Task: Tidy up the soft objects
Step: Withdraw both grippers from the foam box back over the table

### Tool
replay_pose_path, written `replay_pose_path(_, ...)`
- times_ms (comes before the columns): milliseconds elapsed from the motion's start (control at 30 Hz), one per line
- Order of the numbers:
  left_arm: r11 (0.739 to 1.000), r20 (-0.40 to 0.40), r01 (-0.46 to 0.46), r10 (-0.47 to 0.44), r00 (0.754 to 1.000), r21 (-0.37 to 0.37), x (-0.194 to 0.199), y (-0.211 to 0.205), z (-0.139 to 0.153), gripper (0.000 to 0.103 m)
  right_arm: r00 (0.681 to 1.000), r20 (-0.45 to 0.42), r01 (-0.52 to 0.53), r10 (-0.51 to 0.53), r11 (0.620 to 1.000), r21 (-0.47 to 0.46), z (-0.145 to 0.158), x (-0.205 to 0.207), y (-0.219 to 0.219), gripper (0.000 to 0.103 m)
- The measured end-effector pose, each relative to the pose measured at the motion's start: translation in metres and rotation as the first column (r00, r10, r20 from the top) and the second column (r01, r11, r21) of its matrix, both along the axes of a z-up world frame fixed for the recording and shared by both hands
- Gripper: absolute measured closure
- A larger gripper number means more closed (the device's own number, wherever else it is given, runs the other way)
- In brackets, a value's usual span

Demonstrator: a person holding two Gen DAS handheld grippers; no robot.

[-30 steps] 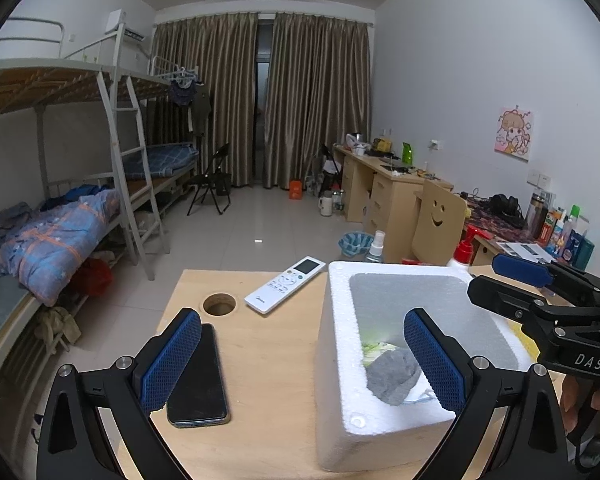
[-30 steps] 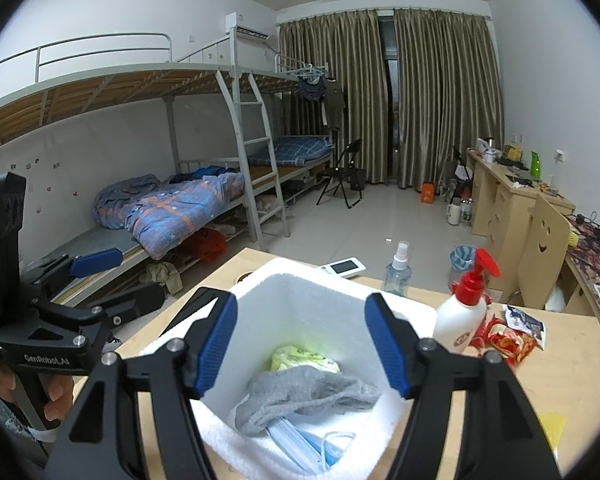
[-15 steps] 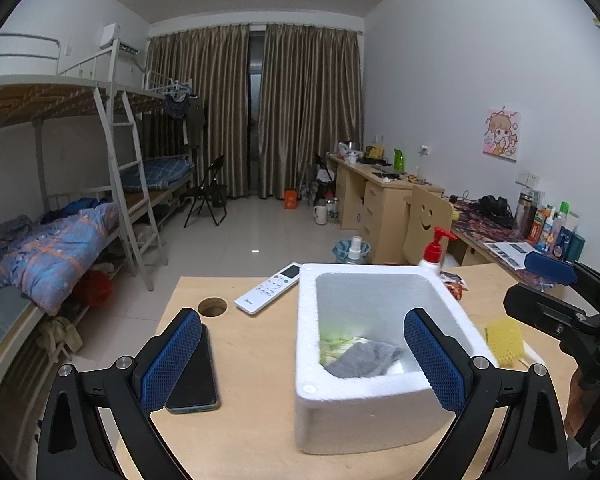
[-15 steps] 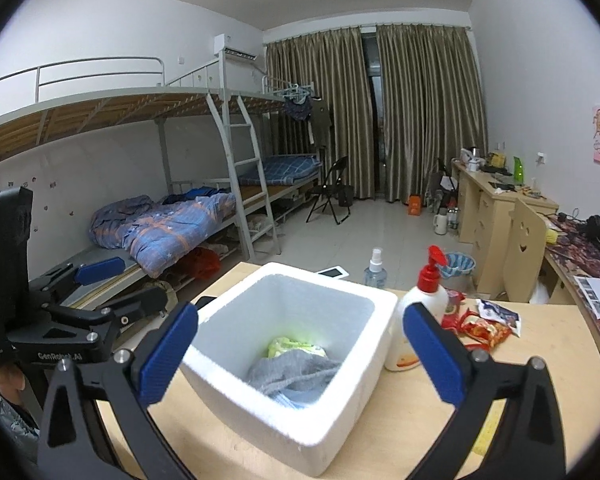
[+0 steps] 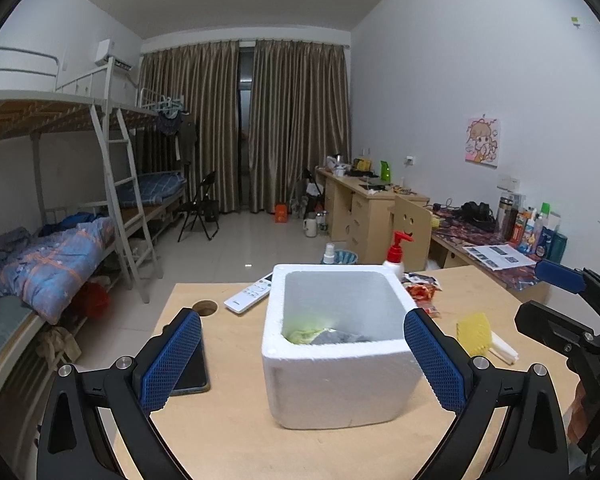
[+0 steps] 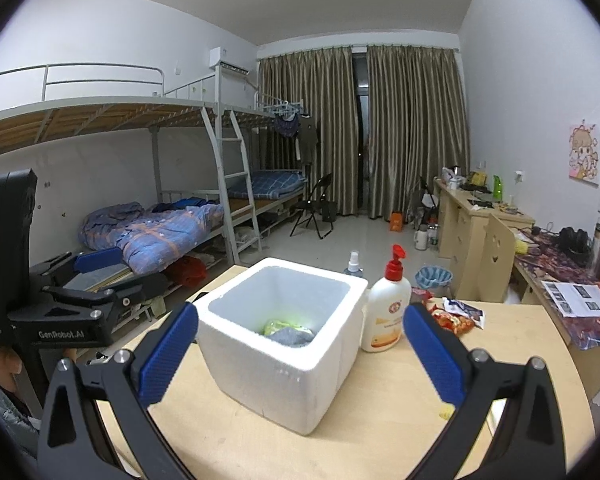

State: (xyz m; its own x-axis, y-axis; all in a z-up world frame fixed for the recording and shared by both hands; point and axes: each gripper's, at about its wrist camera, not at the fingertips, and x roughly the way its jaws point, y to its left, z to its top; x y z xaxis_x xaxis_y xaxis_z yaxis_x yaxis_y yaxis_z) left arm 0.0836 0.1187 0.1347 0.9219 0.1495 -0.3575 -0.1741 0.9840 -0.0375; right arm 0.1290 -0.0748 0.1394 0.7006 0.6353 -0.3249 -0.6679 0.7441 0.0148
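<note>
A white foam box (image 5: 340, 344) stands on the wooden table (image 5: 236, 432); it also shows in the right wrist view (image 6: 284, 340). Inside lie a grey cloth (image 6: 290, 336) and a green soft item (image 6: 278, 325); both show in the left wrist view as grey cloth (image 5: 336, 337) and green item (image 5: 302, 334). My left gripper (image 5: 300, 364) is open and empty, back from the box's near side. My right gripper (image 6: 300, 360) is open and empty, also back from the box. A yellow sponge (image 5: 474, 330) lies right of the box.
A phone (image 5: 192, 372) and a white remote (image 5: 250, 294) lie left of the box, near a round hole (image 5: 205, 307). A lotion pump bottle (image 6: 386, 308), a spray bottle (image 6: 354, 266) and snack wrappers (image 6: 454, 318) stand behind and right. The table's edges are close.
Both grippers have pulled back and up from the box. The right gripper has opened wide from around the box's opening. The cloth stays inside the box.
</note>
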Motion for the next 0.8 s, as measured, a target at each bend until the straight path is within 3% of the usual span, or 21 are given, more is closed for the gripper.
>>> replay_pose_path(467,1.000,0.033,0.016,-0.016,0.999,0.003,-0.046,-0.028,-0.010,0.001,0.998,0.052,0.039,-0.040,0.999,0.015,-0.012,-0.043,-0.031,0.000)
replay_pose_path(800,0.999,0.031,0.044,-0.044,0.999,-0.003,-0.049,-0.038,-0.025,0.001,0.995,0.067,0.066,-0.068,0.997,0.035,-0.022,-0.060,-0.044,0.000)
